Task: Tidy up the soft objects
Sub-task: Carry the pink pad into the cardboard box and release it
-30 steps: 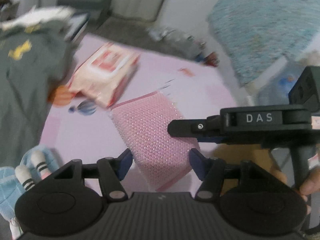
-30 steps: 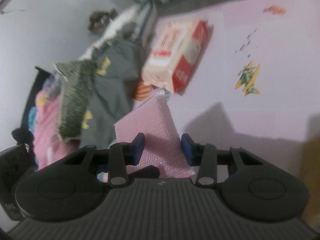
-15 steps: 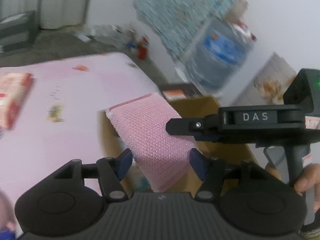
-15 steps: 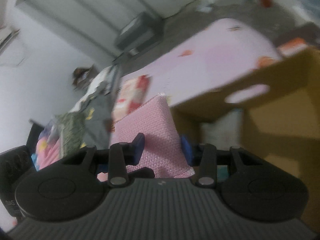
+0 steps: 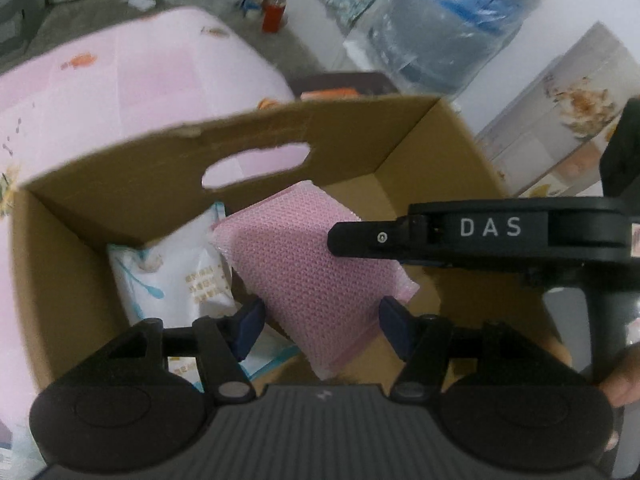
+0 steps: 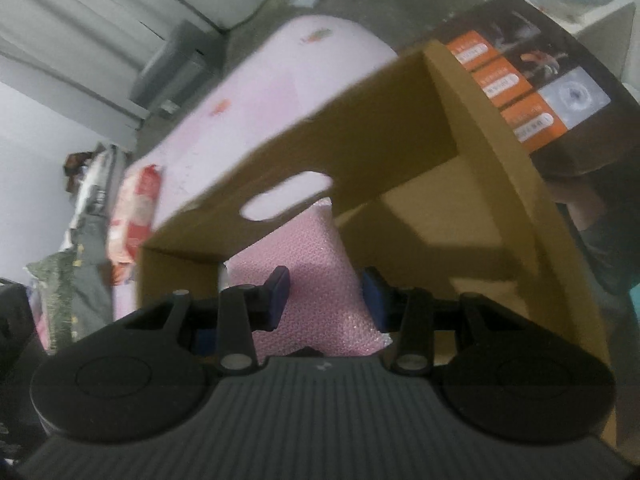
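Observation:
A pink bubble-wrap pack (image 5: 308, 264) hangs over the open cardboard box (image 5: 120, 168). My left gripper (image 5: 322, 320) has a blue pad on each side of the pack and is shut on its near end. My right gripper (image 6: 324, 290) is shut on the same pack (image 6: 312, 272), and its black finger (image 5: 360, 236) reaches in from the right in the left wrist view. A white wipes packet (image 5: 176, 268) lies inside the box at the left. The box's handle slot (image 6: 286, 196) faces me.
The pink mat (image 5: 120, 68) lies beyond the box, with a red-and-white packet (image 6: 136, 208) and a heap of clothes (image 6: 76, 284) at its far left. A large water bottle (image 5: 460, 20) and a red can (image 5: 274, 8) stand by the wall. A printed box flap (image 6: 532, 92) rises at right.
Both grippers have carried the pink pack from above the mat, rightwards, to over the open cardboard box, and have lowered it into its mouth. The grip on the pack is unchanged.

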Available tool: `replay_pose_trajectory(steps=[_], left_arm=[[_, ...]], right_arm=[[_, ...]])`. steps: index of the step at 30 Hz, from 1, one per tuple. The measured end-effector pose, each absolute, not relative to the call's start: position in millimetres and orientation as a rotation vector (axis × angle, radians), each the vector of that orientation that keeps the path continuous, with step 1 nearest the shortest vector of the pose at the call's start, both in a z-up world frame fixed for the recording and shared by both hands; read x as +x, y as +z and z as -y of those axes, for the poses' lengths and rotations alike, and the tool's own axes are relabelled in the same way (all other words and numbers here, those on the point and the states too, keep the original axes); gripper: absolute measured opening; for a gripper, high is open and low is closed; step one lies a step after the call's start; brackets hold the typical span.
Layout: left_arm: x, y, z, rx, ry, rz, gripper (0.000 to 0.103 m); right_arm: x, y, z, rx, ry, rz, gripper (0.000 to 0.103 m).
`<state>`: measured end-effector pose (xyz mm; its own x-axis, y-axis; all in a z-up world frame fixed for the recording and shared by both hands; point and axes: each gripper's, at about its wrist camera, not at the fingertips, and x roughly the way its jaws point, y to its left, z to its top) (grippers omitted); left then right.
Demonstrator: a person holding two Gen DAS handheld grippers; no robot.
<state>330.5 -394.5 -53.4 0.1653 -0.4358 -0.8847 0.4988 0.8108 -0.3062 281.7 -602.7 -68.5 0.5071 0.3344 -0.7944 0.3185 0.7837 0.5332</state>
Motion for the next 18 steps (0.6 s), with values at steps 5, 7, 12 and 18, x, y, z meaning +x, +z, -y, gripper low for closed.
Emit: replay_pose_trajectory(steps=[5,7,12,18], left_arm=[[327.7,-64.6,394.0,0.071,-0.651,-1.257,0.066],[325.7,-61.3,391.7,0.068,-0.651,-1.248,0.069],[320.8,-42.3,376.0,0.056,-0.646,-1.204,0.072],[314.2,-11.4,343.7,0.014,-0.634,-1.153,0.074]], right_arm=[[292.4,-88.9,591.9,0.633,-0.012,-1.104,0.04],[292.7,-91.0,587.1,0.613,-0.014,-1.11,0.04],[292.9,-85.3,583.0,0.593,-0.023,-1.09,0.041],[288.5,-67.2,573.0,0.541,-0.03,-1.033,0.042]])
